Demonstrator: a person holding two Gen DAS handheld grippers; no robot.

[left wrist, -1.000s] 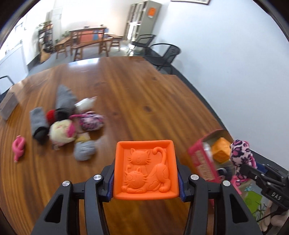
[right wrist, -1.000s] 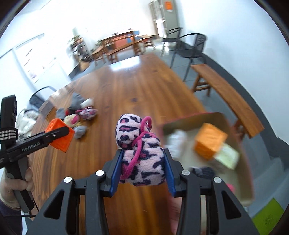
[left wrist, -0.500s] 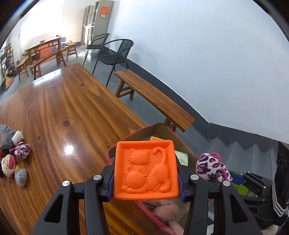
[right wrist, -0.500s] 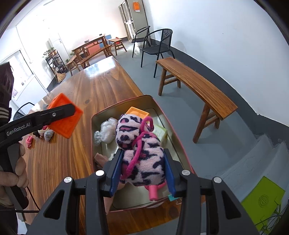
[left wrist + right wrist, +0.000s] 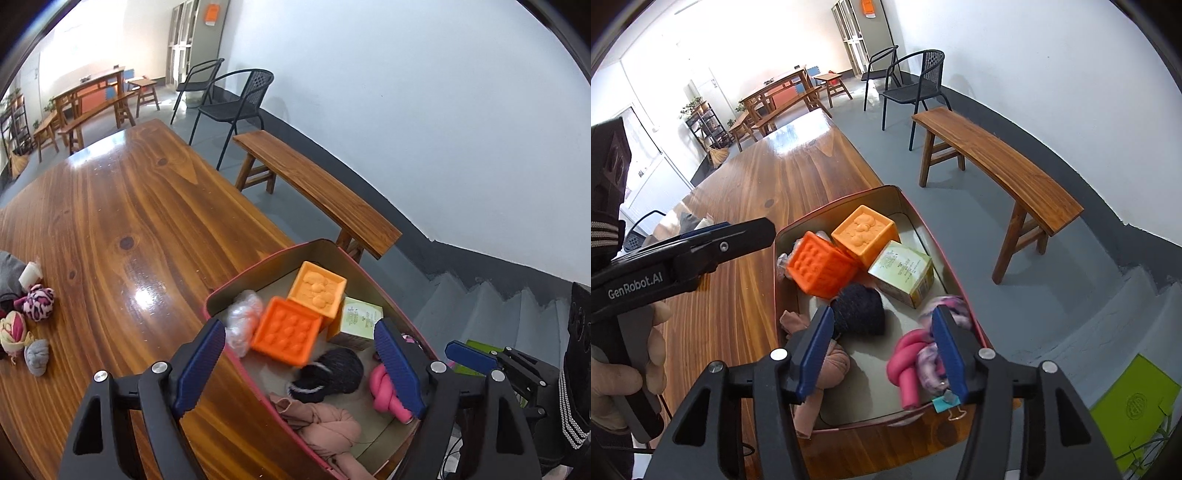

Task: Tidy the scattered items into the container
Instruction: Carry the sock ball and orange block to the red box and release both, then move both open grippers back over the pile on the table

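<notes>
both grippers opening over the box, nothing held

left gripper (image 5: pixel 301 363) hangs over the near left part of the box (image 5: pixel 280 254), jaws wide and opening, nothing between the pads. the bright orange block (image 5: pixel 286 336) sits tilted in the box, touching the paler orange block (image 5: pixel 317 291) and a clear plastic bag (image 5: pixel 242 323).

right gripper (image 5: pixel 882 350) is over the near end of the box, jaws partly apart and opening, pads touching nothing. the pink leopard plush (image 5: pixel 942 306) is blurred, just beside the right pad against the box wall, next to a pink knotted roll (image 5: pixel 908 363).

also in the box: a dark sock ball (image 5: pixel 858 310), a green carton (image 5: pixel 901 271), a peach cloth bundle (image 5: pixel 325 428).

more sock balls (image 5: pixel 31 332) lie on the table (image 5: pixel 110 206), well apart from the box. a hand (image 5: pixel 624 369) grips the left gripper's handle.
</notes>
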